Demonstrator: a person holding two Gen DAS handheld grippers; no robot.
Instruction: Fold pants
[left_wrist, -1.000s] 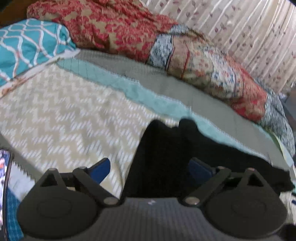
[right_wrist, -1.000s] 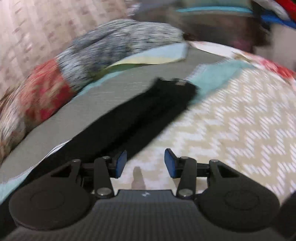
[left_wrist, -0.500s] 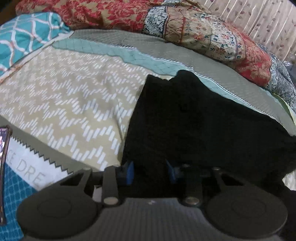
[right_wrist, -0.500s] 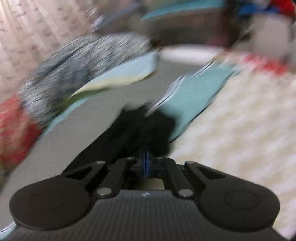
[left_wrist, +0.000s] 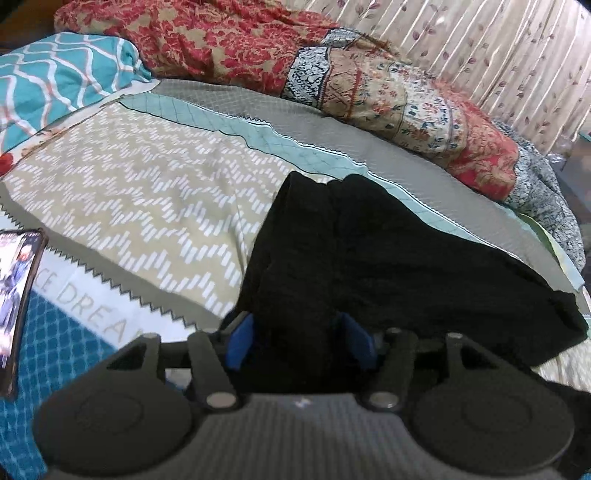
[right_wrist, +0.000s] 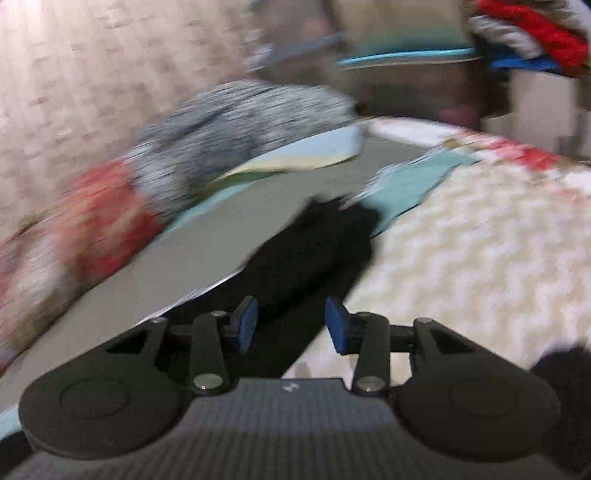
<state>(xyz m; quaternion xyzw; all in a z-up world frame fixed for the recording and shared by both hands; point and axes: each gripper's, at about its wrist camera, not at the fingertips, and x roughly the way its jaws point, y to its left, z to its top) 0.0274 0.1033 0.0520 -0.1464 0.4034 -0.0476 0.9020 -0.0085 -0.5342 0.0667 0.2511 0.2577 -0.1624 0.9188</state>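
Now the pants (left_wrist: 369, 266), black, lie on the bed (left_wrist: 147, 192), stretched along the seam where the zigzag-print cover meets the grey band. In the right wrist view the pants (right_wrist: 310, 254) run away from the camera as a long dark strip, blurred.

Left gripper (left_wrist: 299, 341) sits at the near end of the pants, its blue fingers (left_wrist: 240, 341) half apart and opening, black cloth between them; whether the pads still press the cloth cannot be told, since the fabric fills the gap. Right gripper (right_wrist: 291, 323) hovers over the other end, fingers (right_wrist: 338, 325) half apart and opening too, the dark strip seen through the gap below them, apart from the pads.

Beyond the pants, a red floral quilt (left_wrist: 369, 74) is heaped along the far edge of the bed against a pale curtain (left_wrist: 498, 48). A teal pillow (left_wrist: 55, 81) lies at the far left. A phone (left_wrist: 18, 302), screen lit, rests on the bed near the left gripper. No containers can be made out with any certainty; the right wrist view's background is too smeared.
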